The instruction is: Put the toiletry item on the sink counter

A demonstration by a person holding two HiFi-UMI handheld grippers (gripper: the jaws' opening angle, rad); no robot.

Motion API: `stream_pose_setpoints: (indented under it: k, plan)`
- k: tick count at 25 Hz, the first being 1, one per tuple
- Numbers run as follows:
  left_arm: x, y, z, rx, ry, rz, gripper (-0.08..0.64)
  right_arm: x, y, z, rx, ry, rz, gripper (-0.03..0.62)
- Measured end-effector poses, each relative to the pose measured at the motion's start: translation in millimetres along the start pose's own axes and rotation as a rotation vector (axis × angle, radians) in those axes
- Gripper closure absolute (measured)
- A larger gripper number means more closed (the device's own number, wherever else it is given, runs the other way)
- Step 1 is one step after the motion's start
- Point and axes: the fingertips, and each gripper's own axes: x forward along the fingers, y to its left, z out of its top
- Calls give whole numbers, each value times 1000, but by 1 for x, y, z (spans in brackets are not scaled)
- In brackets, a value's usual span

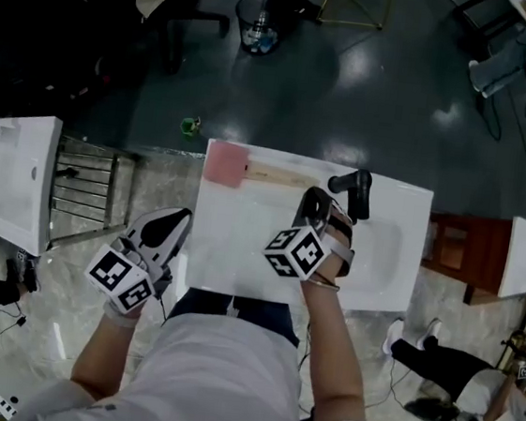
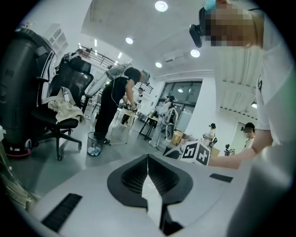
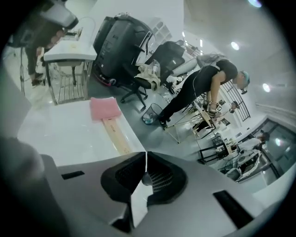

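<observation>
The toiletry item is a long brush with a pink head (image 1: pixel 226 163) and a pale wooden handle (image 1: pixel 278 175). It lies flat along the far edge of the white sink counter (image 1: pixel 241 240); the right gripper view shows it too (image 3: pixel 104 109). My right gripper (image 1: pixel 315 199) hovers over the counter just right of the handle's end, beside the black faucet (image 1: pixel 355 189). Its jaws (image 3: pixel 146 155) are shut with nothing held. My left gripper (image 1: pixel 177 219) is off the counter's left edge, jaws (image 2: pixel 148 157) shut and empty, pointing out into the room.
The basin (image 1: pixel 376 251) takes up the counter's right part. A second white sink unit (image 1: pixel 11 181) and a metal rack (image 1: pixel 86 189) stand at left, a wooden cabinet (image 1: pixel 457 251) at right. A waste bin (image 1: pixel 259 16), a chair and people are beyond.
</observation>
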Motion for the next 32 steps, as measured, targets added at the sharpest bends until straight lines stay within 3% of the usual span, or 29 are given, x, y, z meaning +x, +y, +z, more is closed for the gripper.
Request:
stream_pose_setpoints:
  k: [6, 21, 26, 32]
  plan:
    - [6, -15, 8, 24, -8, -21, 543, -36, -14, 11, 95, -87, 4, 568]
    - [20, -67, 30, 95, -40, -133, 543, -147, -41, 34, 448, -410, 54, 571]
    - [30, -87, 37, 130, -42, -174, 543, -180, -51, 31, 605, -515, 92, 571]
    - [38, -107, 45, 158, -41, -216, 543, -206, -58, 18, 706, -593, 95, 571]
